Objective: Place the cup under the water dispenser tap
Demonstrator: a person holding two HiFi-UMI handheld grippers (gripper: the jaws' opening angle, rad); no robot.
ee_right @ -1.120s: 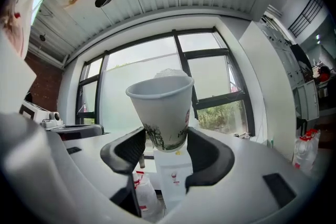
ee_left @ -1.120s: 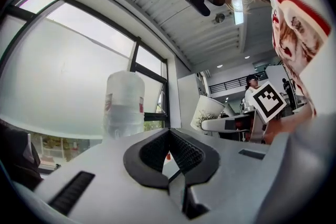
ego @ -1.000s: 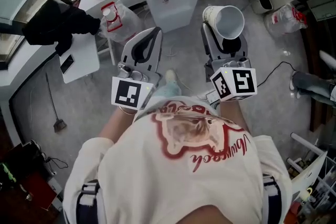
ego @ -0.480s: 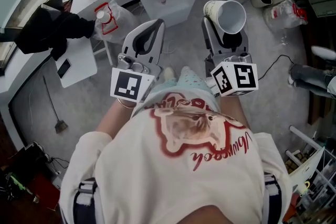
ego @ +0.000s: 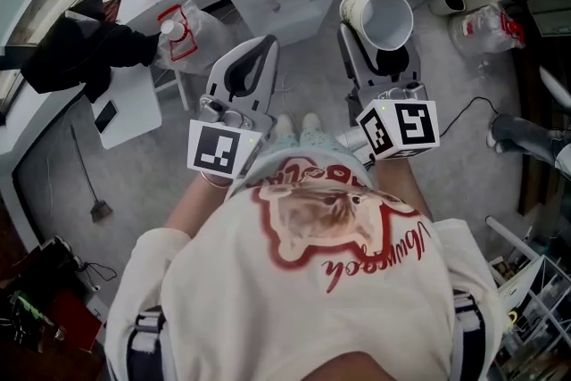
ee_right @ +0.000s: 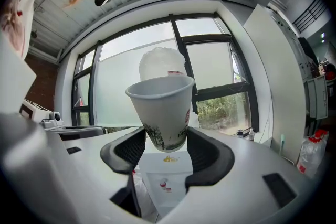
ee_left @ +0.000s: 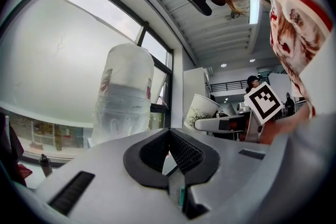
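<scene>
Right gripper (ee_right: pixel 167 148) pinching cup (ee_right: pixel 160 110) at base, cup upright between jaws — left gripper (ee_left: pixel 169 139) pressed together.

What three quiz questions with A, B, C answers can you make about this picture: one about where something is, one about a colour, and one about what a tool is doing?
1. Where is the cup?
A. on the floor
B. between the jaws of the right tool
C. on a table

2. What colour is most of the cup?
A. white
B. blue
C. red

3. How is the left tool?
A. holding a bottle
B. wide open
C. shut, with nothing in it

Answers:
1 B: the right tool's jaws press on the lower part of the cup.
2 A: its wall is white, with a dark print low down.
3 C: its jaws meet at the tips and nothing sits between them.
</scene>
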